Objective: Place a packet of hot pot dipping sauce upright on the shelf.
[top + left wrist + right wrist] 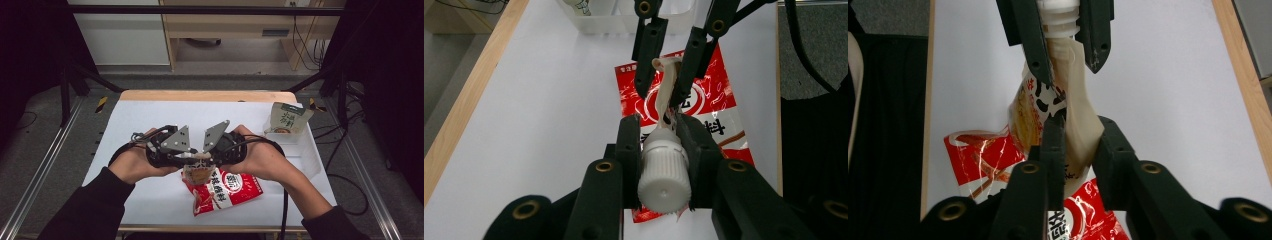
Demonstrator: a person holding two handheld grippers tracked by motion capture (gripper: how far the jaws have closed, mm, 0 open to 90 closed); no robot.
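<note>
A small cream spouted pouch (pixel 199 172) with a white ribbed cap (pixel 664 172) hangs above the table between my two grippers. My left gripper (pixel 659 125) is shut on the cap, one jaw on either side of it. Facing it, my right gripper (pixel 1080 127) is shut on the pouch's soft body (pixel 1075 115) just below the spout, and the film is pinched narrow there. In the high view the left gripper (pixel 187 154) and right gripper (pixel 206 156) meet tip to tip at the table's middle. A red sachet (pixel 230 189) lies flat on the white table under the pouch.
A green-and-white pouch (pixel 287 117) stands in a clear plastic bin (pixel 302 147) at the back right. The white table top (pixel 150 115) has a wooden far edge (pixel 200 95). Metal frame rails run along both sides.
</note>
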